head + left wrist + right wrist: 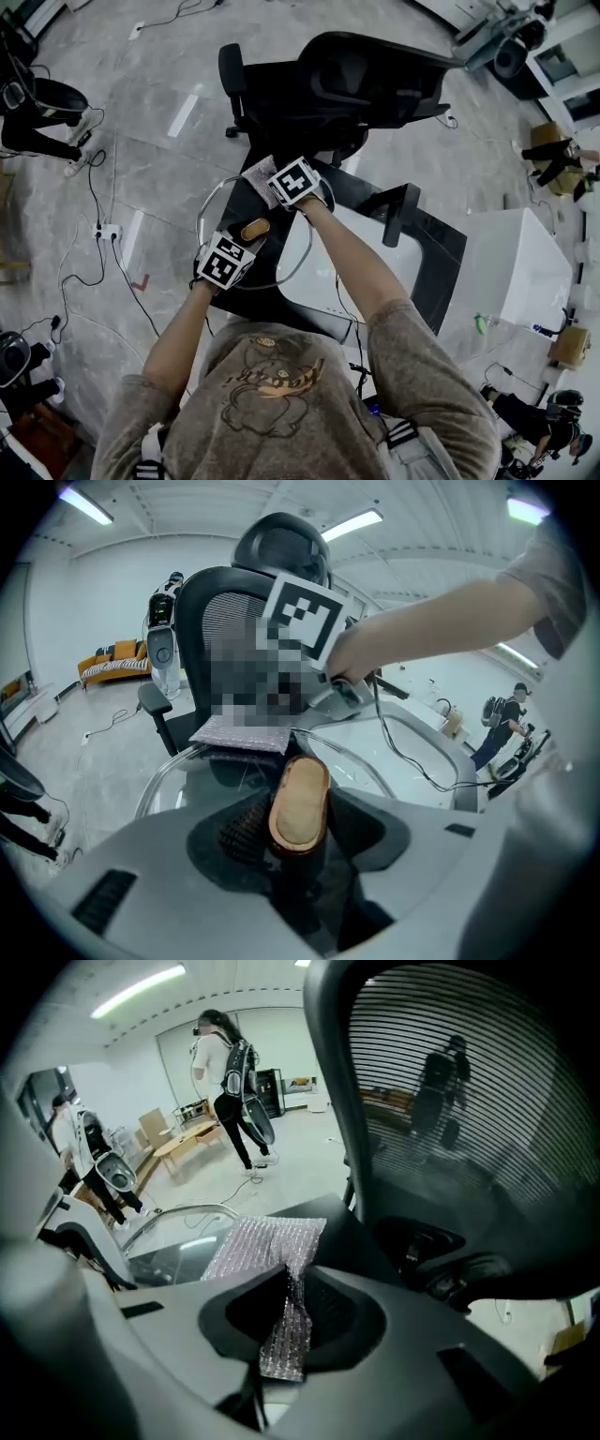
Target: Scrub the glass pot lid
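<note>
The glass pot lid [208, 202] is a clear disc with a metal rim, held level above the black desk corner. My left gripper [242, 242] is shut on its wooden knob [255, 228], which stands between the jaws in the left gripper view [300, 803]. My right gripper [277, 184] is shut on a silvery scrub cloth [258, 172] at the lid's far edge. In the right gripper view the cloth [279, 1265] runs from the jaws out over the lid's rim [178, 1215]. The cloth [242, 733] lies on the far side of the glass in the left gripper view.
A black office chair [328, 84] stands just beyond the lid. To the right are a white desk top [375, 258] in a black frame, with a black bracket [403, 211], and a white box [520, 262]. Cables and a power strip [108, 230] lie on the floor at left.
</note>
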